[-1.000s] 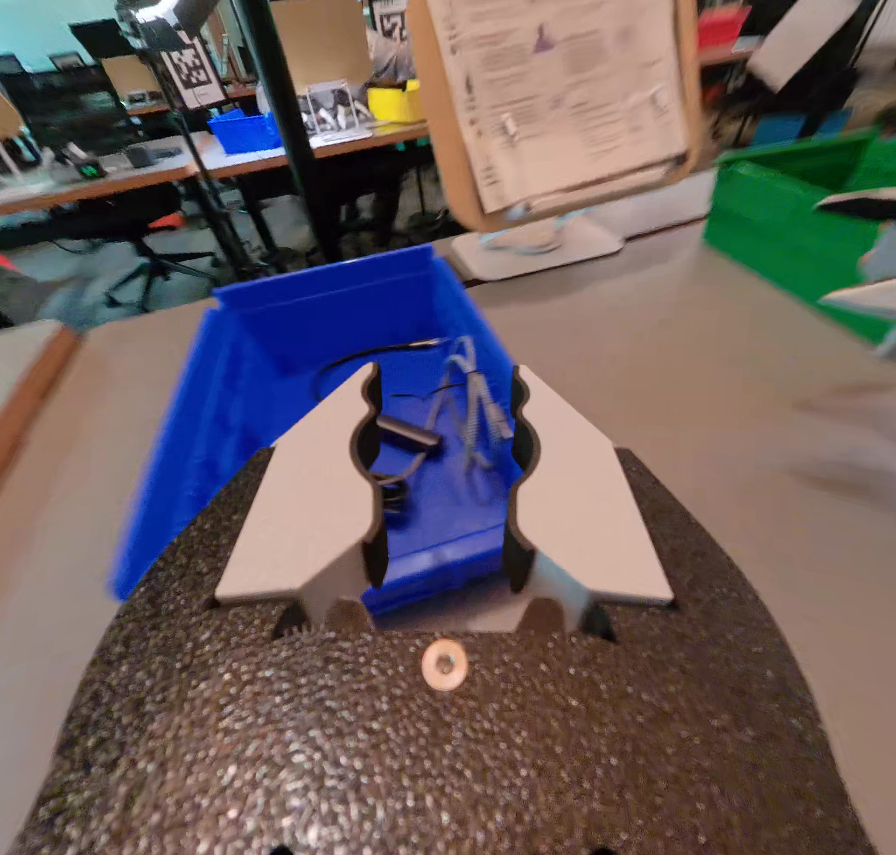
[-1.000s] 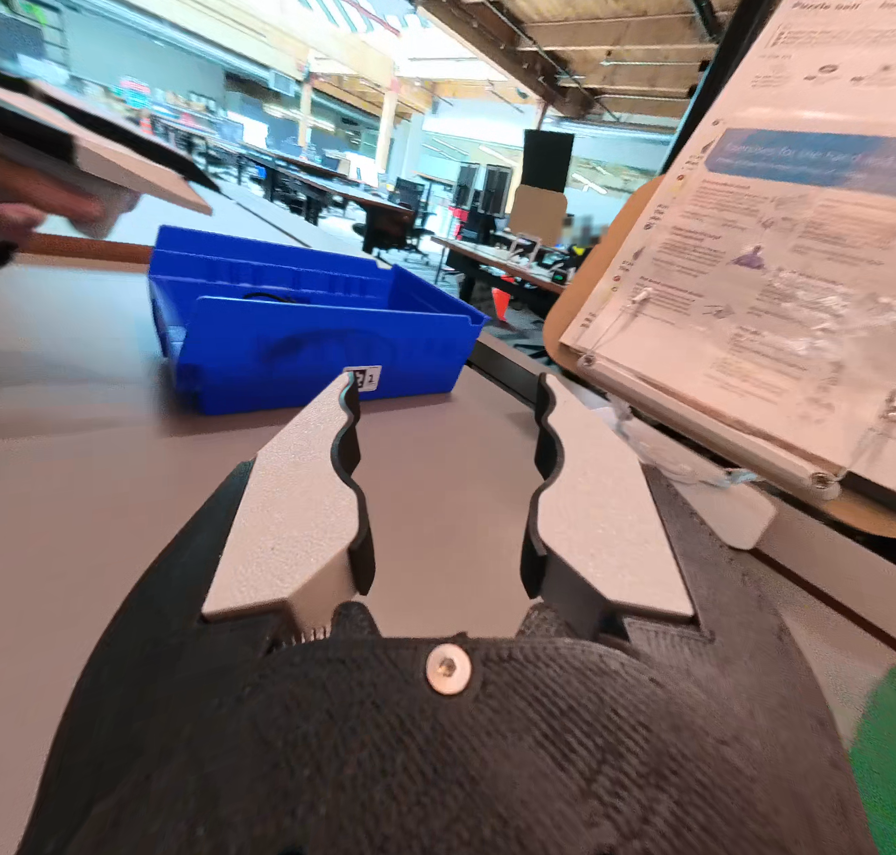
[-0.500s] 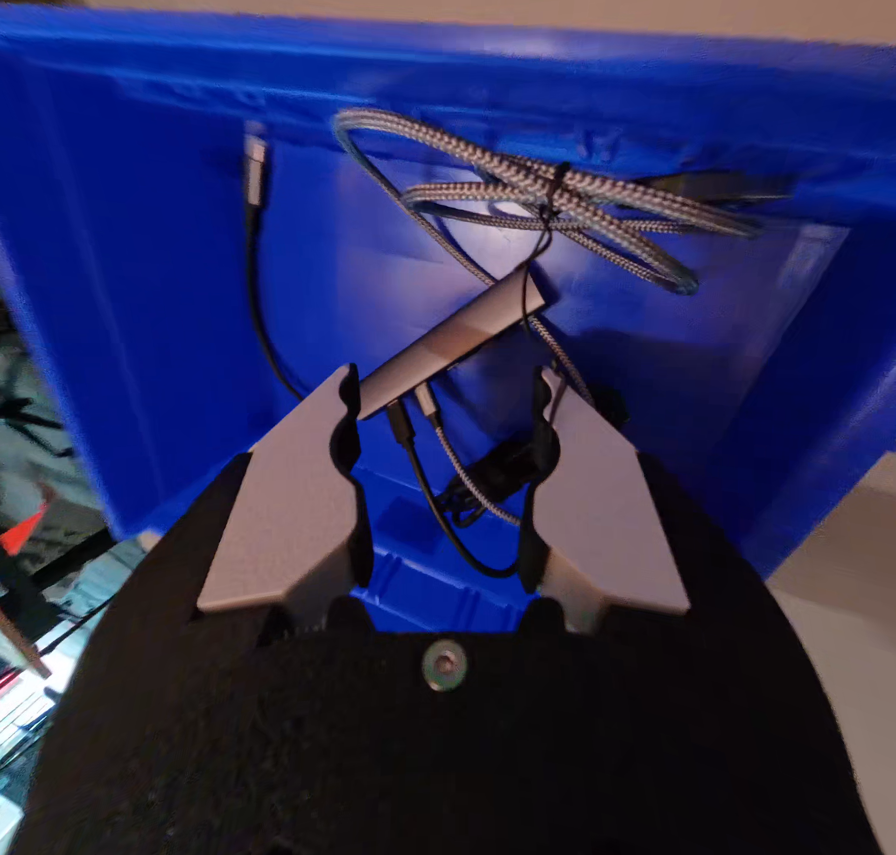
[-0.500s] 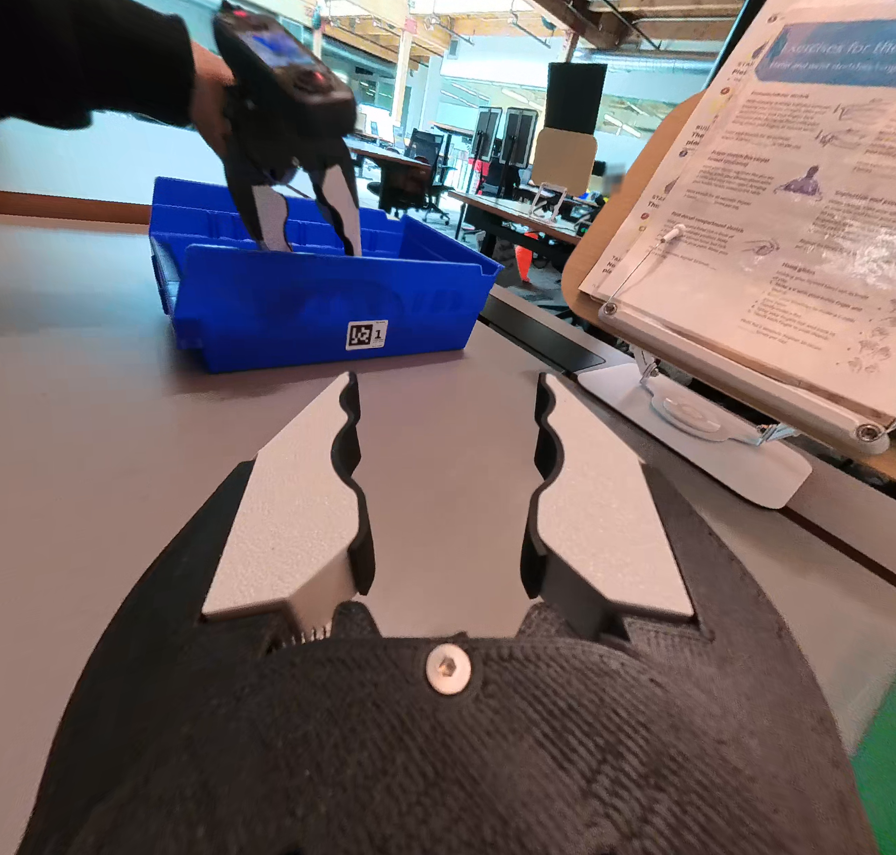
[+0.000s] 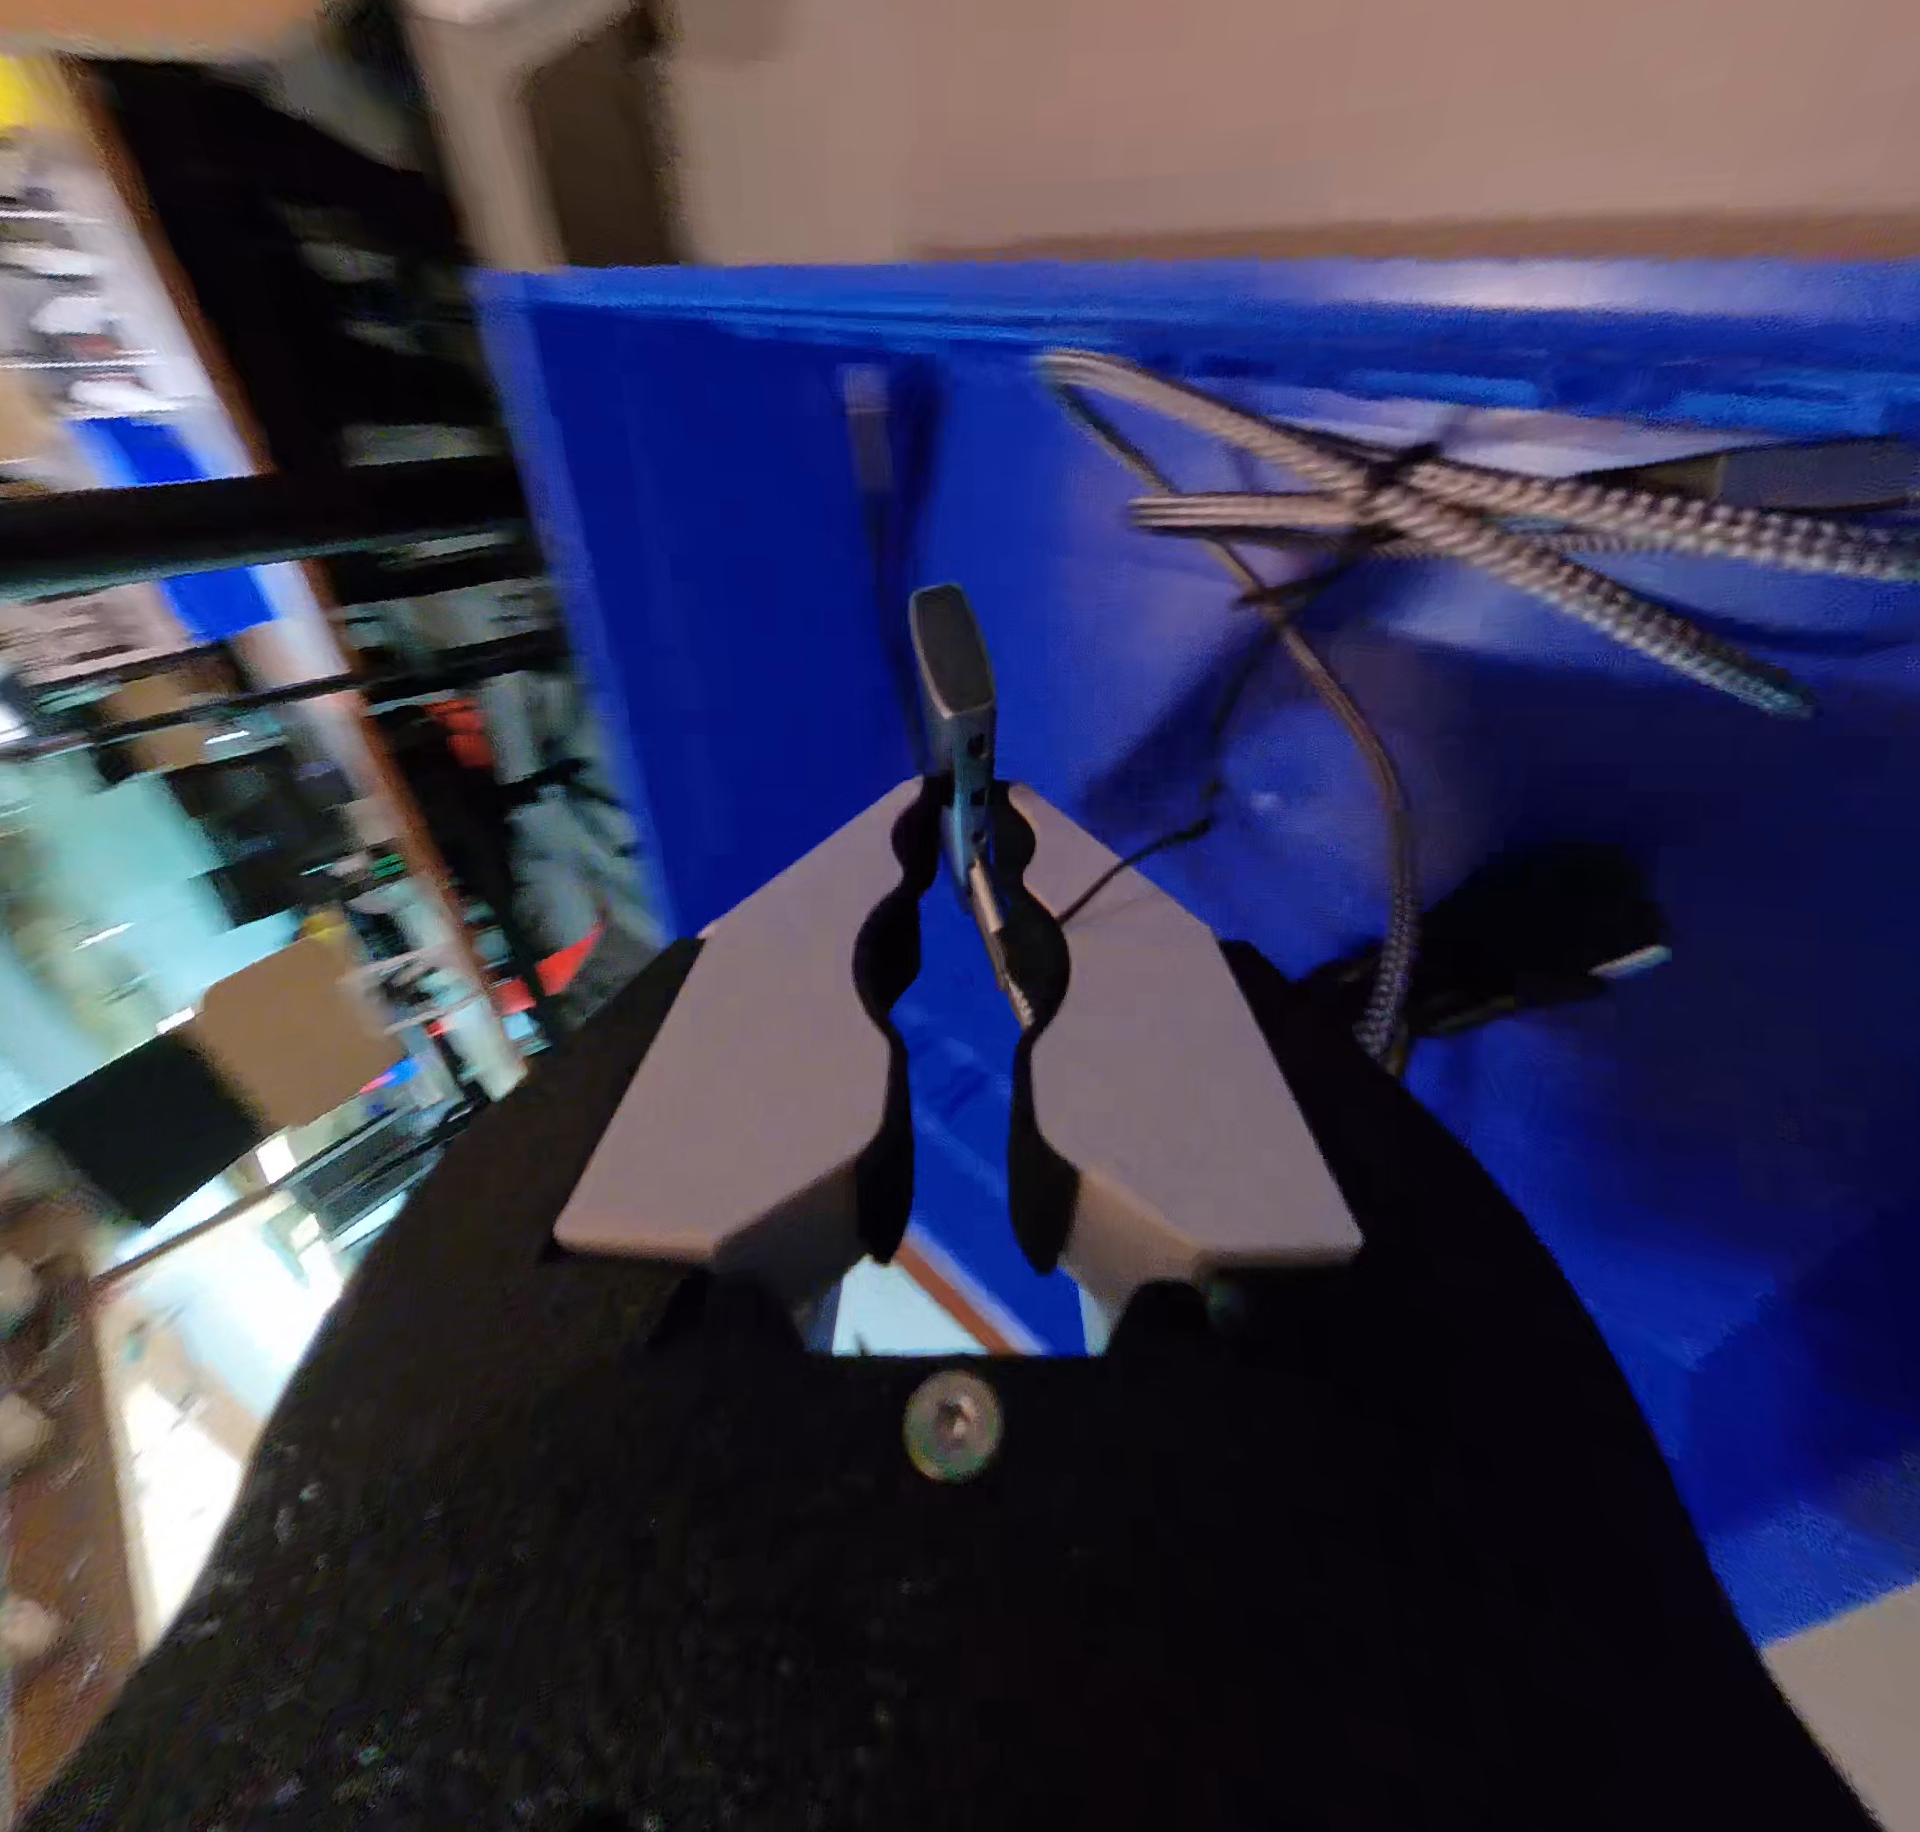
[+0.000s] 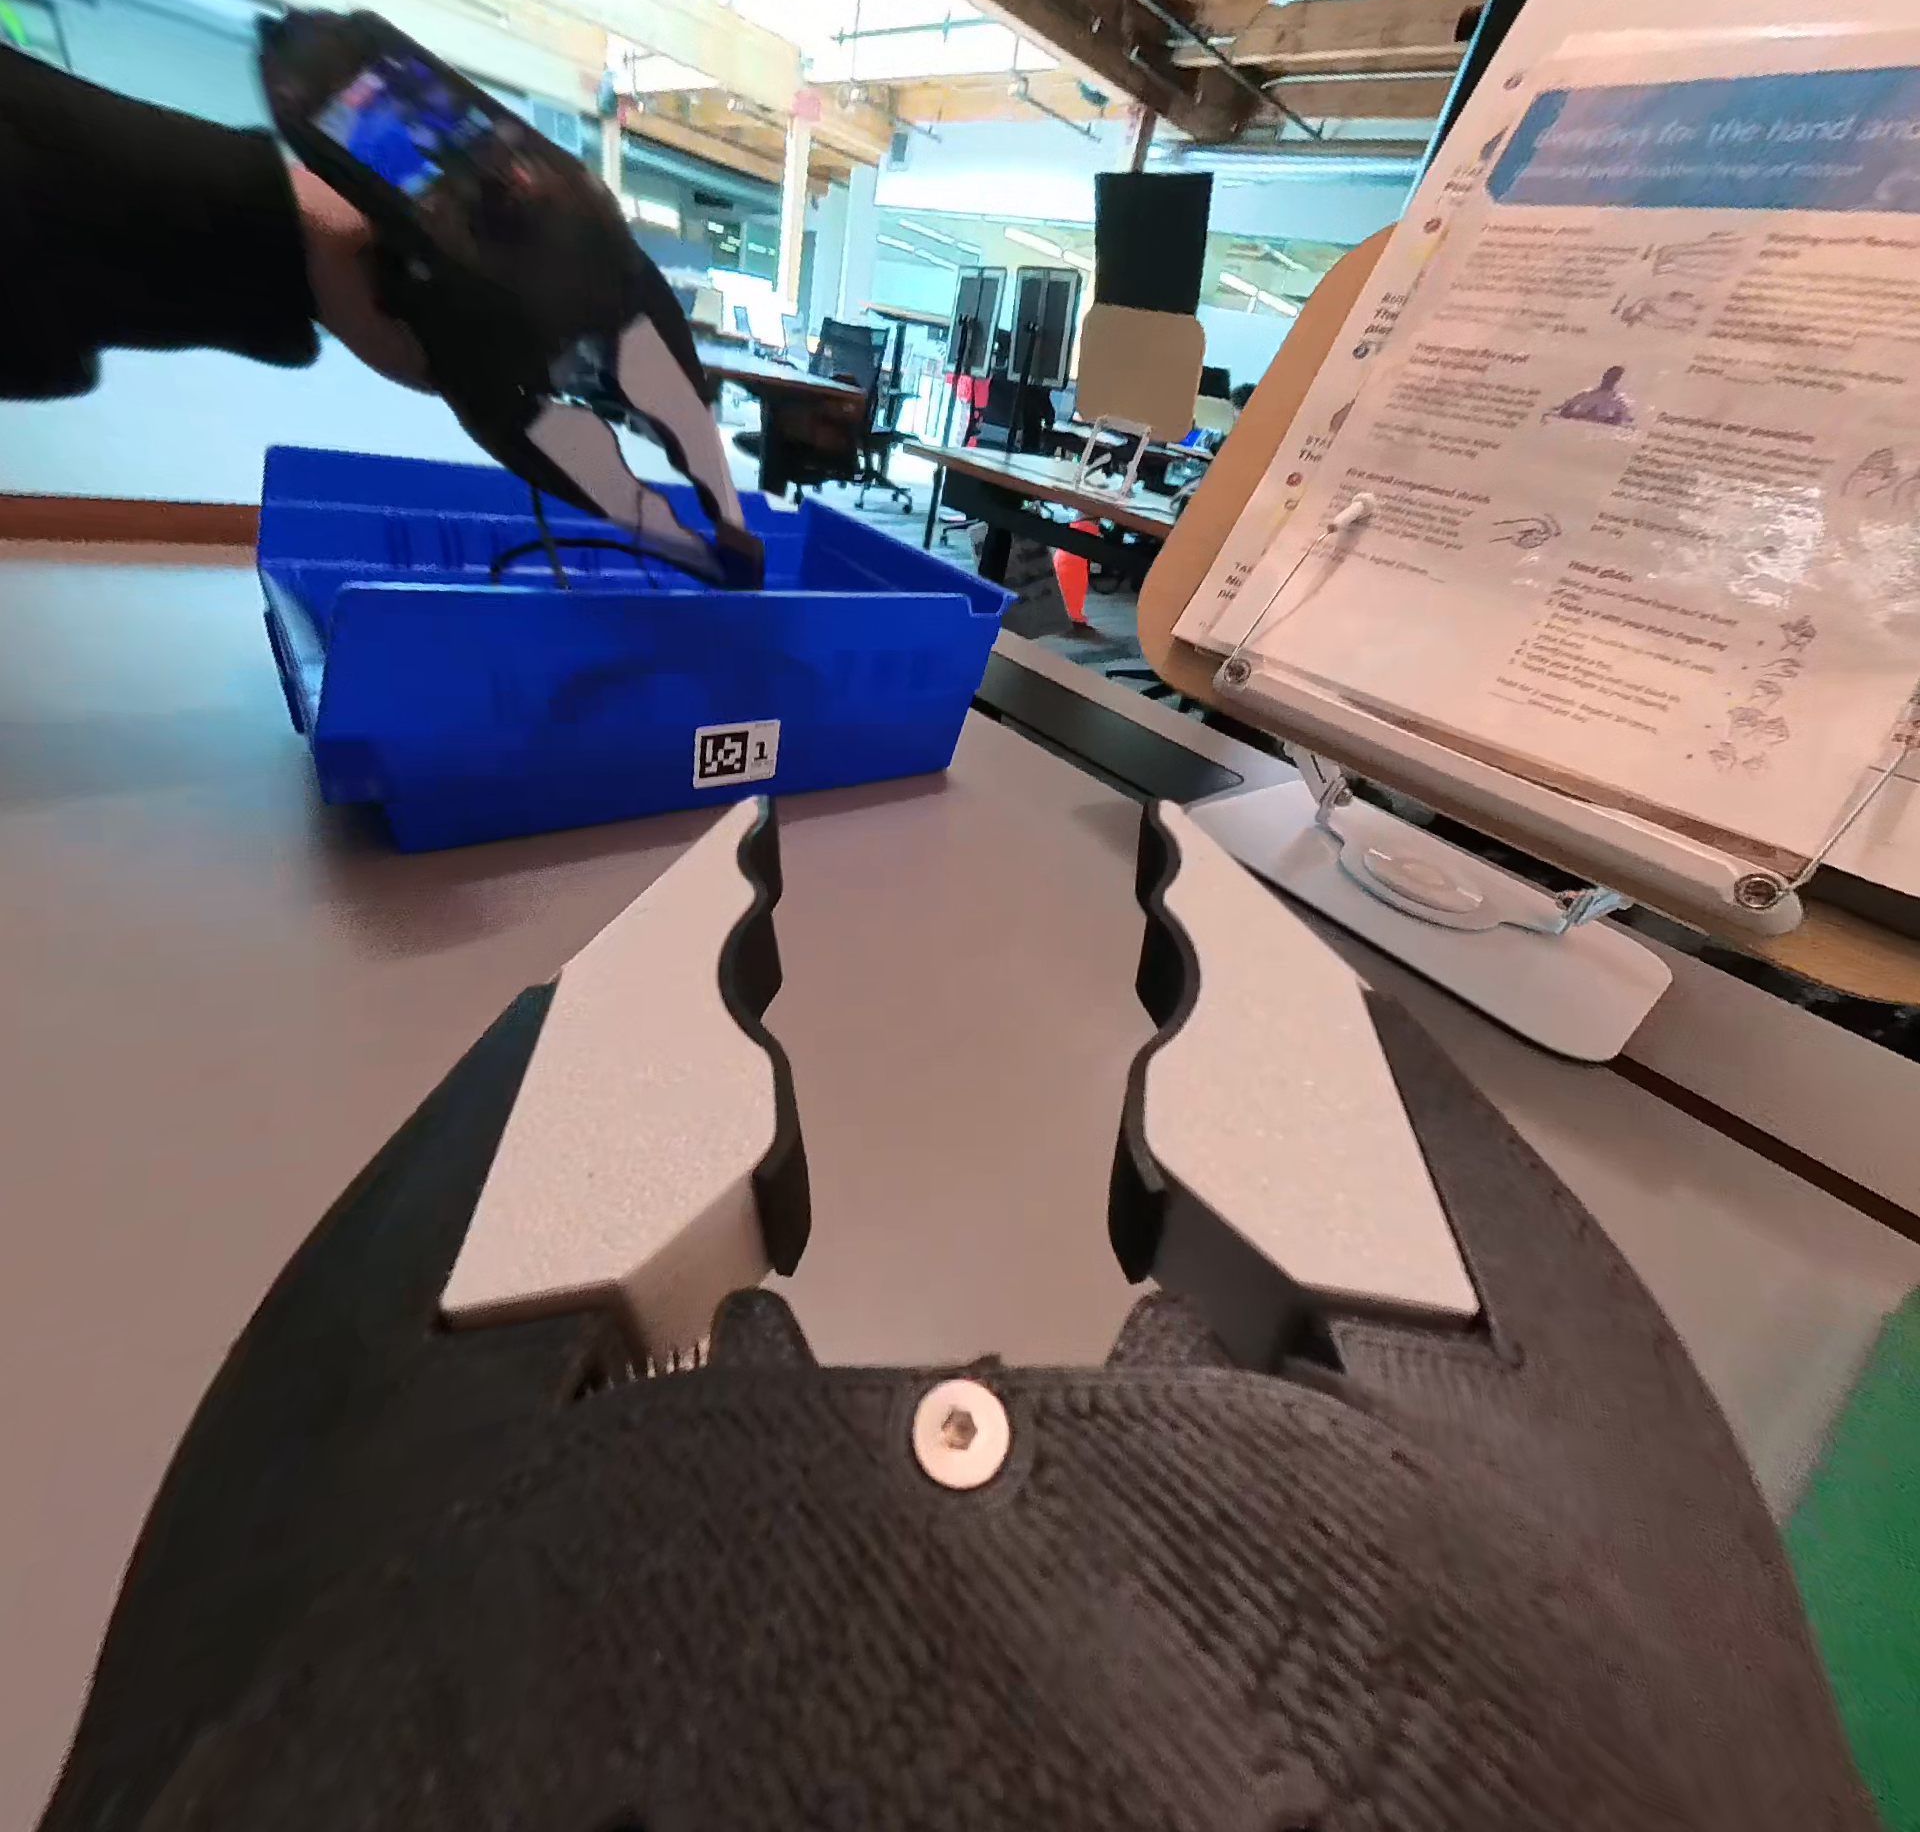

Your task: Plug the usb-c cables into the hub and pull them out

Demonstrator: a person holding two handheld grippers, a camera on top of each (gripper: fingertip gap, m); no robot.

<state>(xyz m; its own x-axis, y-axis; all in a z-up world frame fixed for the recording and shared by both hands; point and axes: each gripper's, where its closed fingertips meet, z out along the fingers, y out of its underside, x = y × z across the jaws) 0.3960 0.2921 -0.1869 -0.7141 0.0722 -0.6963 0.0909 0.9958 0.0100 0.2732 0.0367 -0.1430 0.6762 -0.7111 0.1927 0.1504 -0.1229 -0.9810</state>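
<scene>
In the left wrist view my left gripper (image 5: 961, 803) is shut on a grey USB hub (image 5: 951, 660), which stands end-up between the fingertips inside the blue bin (image 5: 1558, 1211). A braided cable's silver plug (image 5: 992, 915) sits in the hub's side. A tied braided cable bundle (image 5: 1507, 515) and a black cable with a plug (image 5: 868, 432) lie in the bin. In the right wrist view my right gripper (image 6: 956, 826) is open and empty above the table (image 6: 208, 951), short of the blue bin (image 6: 582, 702). The left gripper (image 6: 732, 561) reaches into that bin, held by a hand.
A document stand (image 6: 1558, 452) with printed sheets stands on a white base (image 6: 1455, 909) at the right. A green bin (image 6: 1860, 1522) edges in at the lower right. A black bundled item (image 5: 1538, 941) lies in the blue bin. Desks and chairs are far behind.
My left gripper has closed on the hub and turned it on end, and the view has swung left. The right gripper stays open and has barely moved.
</scene>
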